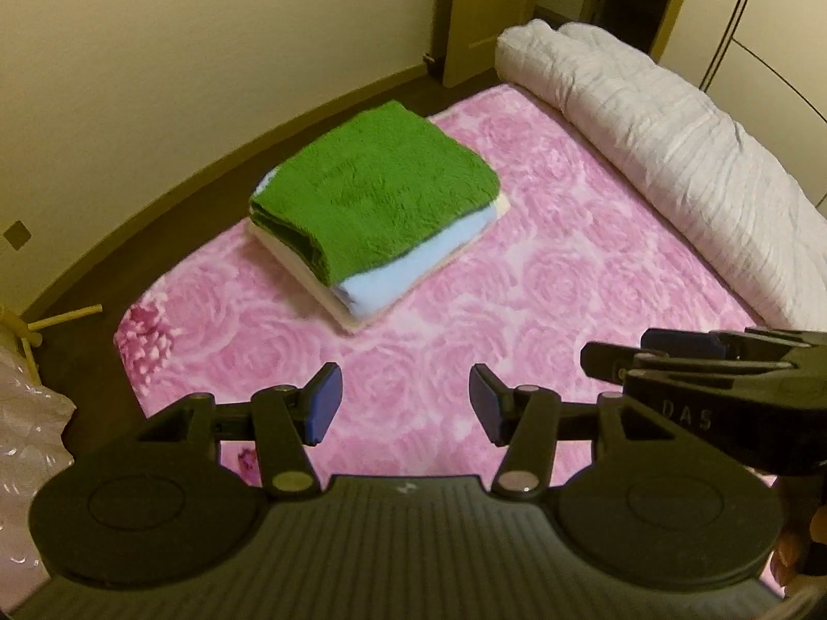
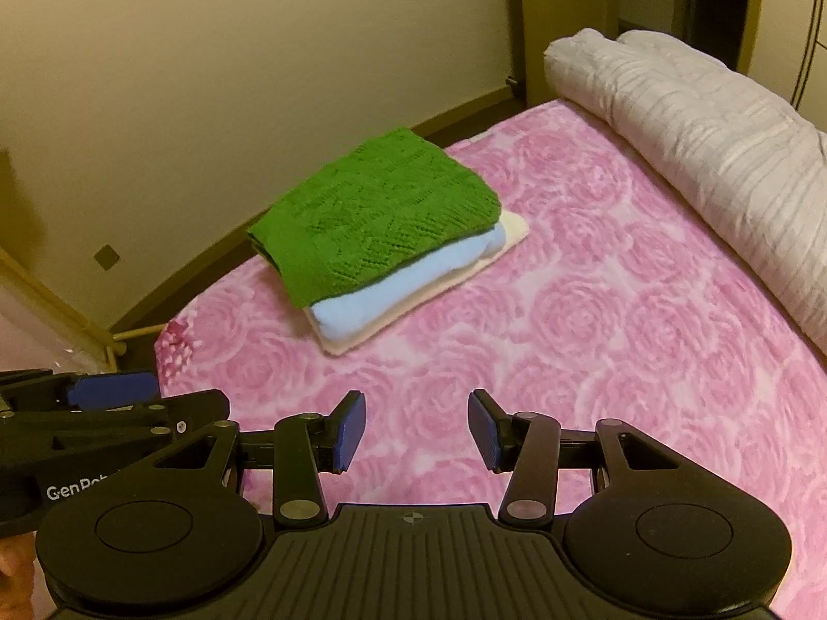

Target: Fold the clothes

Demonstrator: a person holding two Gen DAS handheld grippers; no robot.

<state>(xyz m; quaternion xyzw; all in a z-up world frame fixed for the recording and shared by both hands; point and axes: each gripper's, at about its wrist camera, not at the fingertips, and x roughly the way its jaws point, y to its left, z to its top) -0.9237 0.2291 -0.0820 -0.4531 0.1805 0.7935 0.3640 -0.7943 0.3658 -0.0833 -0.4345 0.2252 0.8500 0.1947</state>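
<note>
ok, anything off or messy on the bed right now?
Nothing much. The green knit, blue piece and cream piece sit folded in one stack on the pink blanket, edges slightly staggered. The left gripper and right gripper are open, empty.

A green knit (image 2: 374, 212) tops a pale blue piece (image 2: 408, 279) and a cream one (image 2: 509, 230) on a pink rose-patterned blanket (image 2: 594, 361), beside a white ribbed quilt (image 2: 698, 150); gripper pads (image 2: 351, 431) are blue.
</note>
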